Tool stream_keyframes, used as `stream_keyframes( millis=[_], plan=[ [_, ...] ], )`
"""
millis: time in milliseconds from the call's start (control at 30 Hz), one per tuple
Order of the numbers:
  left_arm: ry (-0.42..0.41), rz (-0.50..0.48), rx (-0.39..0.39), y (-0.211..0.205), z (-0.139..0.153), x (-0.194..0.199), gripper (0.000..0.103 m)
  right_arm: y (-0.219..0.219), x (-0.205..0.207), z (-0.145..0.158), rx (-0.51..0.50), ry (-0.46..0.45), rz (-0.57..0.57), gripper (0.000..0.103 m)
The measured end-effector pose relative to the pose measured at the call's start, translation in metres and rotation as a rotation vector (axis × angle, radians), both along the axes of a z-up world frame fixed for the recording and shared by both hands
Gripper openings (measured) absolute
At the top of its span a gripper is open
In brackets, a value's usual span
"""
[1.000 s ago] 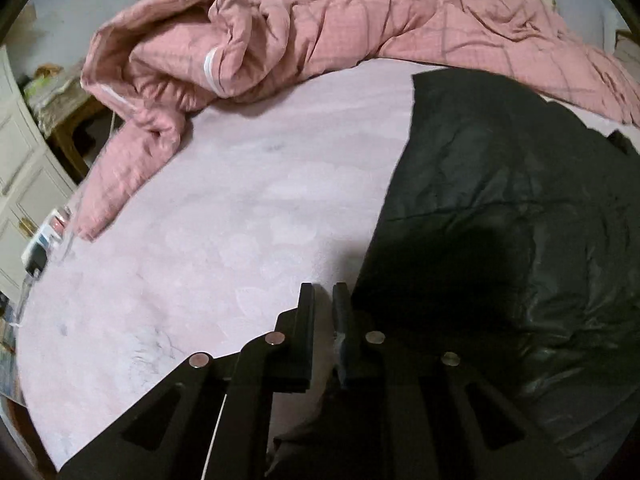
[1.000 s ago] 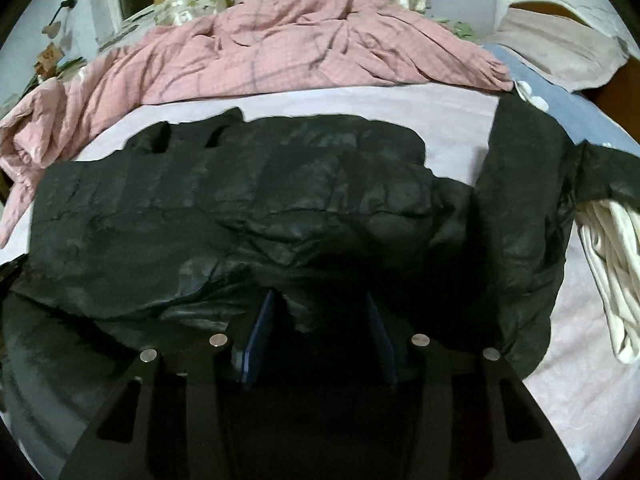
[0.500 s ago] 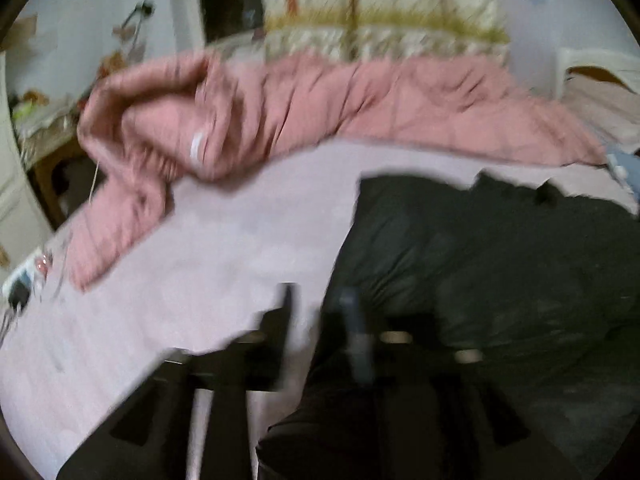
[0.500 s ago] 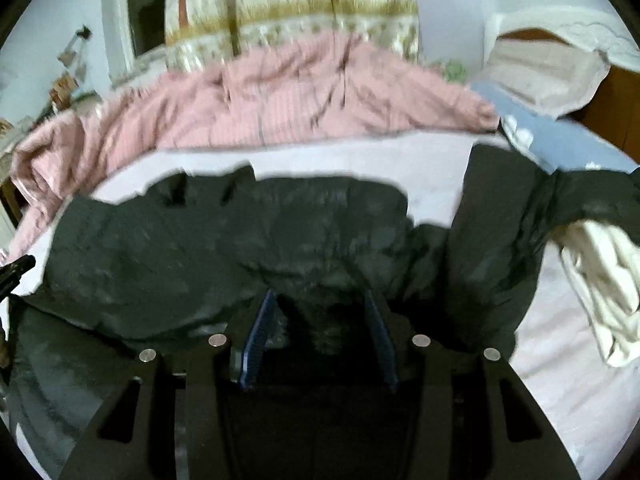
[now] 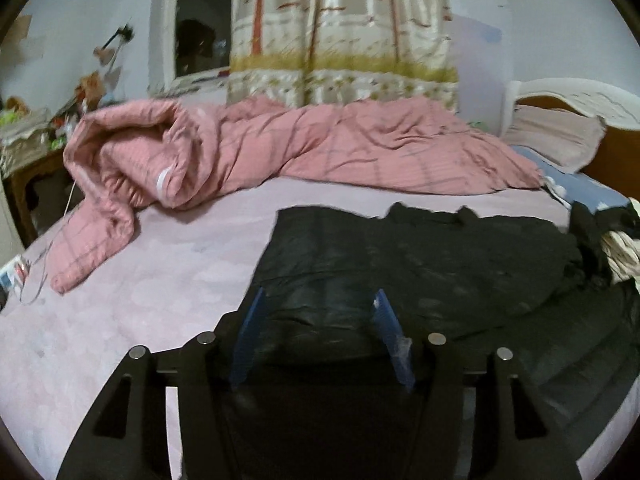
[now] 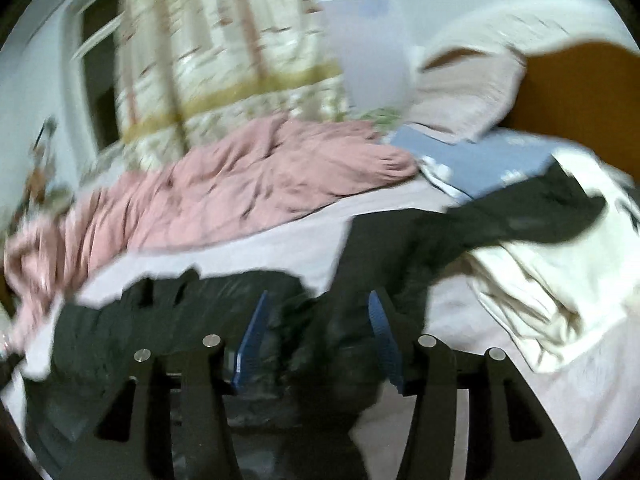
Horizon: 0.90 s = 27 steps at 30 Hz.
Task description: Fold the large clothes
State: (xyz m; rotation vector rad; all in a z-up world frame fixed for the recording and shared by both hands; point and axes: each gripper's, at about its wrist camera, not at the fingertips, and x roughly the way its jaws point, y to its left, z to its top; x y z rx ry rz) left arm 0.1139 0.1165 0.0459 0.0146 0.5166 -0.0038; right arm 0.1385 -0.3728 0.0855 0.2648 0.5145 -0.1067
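Two grippers hover over a black jacket [image 5: 420, 264] spread on the pale pink bedsheet [image 5: 152, 280], and we hold both with jaws spread wide. Our left gripper [image 5: 320, 300] frames a glossy fold of the dark fabric between its blue-padded fingers [image 5: 248, 332], with nothing pinched; the garment runs ahead of those jaws and off to their right, its left edge lying just beyond the left finger. Our right gripper [image 6: 318, 304] also stands parted above the jacket [image 6: 168, 320], and a crumpled ridge of black cloth sits between its fingers [image 6: 382, 332] without being clamped. From there a sleeve [image 6: 520, 216] stretches ahead and to the right of the jaws, draped onto a heap of cream clothing [image 6: 552, 280]. Beyond both pairs of jaws, a rumpled pink quilt [image 5: 320, 148] lies along the far side of the bed, beneath a tree-print curtain [image 5: 340, 28]. This right-hand view is blurred.
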Motion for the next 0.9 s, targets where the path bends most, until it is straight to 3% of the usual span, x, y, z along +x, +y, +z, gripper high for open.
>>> stream_keyframes(
  millis=[67,133,167,233,333,433,500,600,733,800,900],
  plan=[
    [-0.037,0.000,0.038,-0.008,0.004,-0.005,0.070,-0.021,0.001,-0.001,0.019,0.000,-0.034,0.065],
    [-0.080,0.035,0.098,-0.014,0.006,-0.008,0.071,-0.035,0.002,-0.001,-0.062,-0.009,-0.084,0.075],
    [-0.091,0.045,0.106,-0.015,0.007,-0.007,0.072,-0.040,0.002,-0.003,-0.090,-0.007,-0.111,0.075],
    [-0.074,0.037,0.051,-0.010,0.006,-0.003,0.077,-0.057,0.000,-0.009,-0.074,0.002,-0.145,0.075],
    [-0.030,0.024,-0.066,0.005,-0.001,0.007,0.088,-0.083,0.004,-0.022,0.117,0.021,-0.127,0.075],
    [0.013,0.052,-0.105,0.015,-0.009,0.015,0.088,-0.086,0.019,-0.038,0.231,0.071,-0.030,0.077],
    [0.059,0.050,-0.163,0.025,-0.015,0.021,0.088,-0.081,0.030,-0.049,0.244,0.130,0.037,0.078],
    [0.096,0.063,-0.225,0.034,-0.023,0.025,0.088,-0.065,0.044,-0.066,0.153,0.200,0.047,0.078],
    [0.119,0.055,-0.225,0.031,-0.031,0.029,0.088,-0.068,0.066,-0.085,0.147,0.230,0.029,0.078],
    [0.126,0.049,-0.217,0.028,-0.033,0.029,0.088,-0.079,0.076,-0.092,0.144,0.236,-0.049,0.078],
    [0.122,0.044,-0.200,0.025,-0.035,0.028,0.088,-0.101,0.087,-0.099,0.230,0.198,-0.087,0.078]
  ],
)
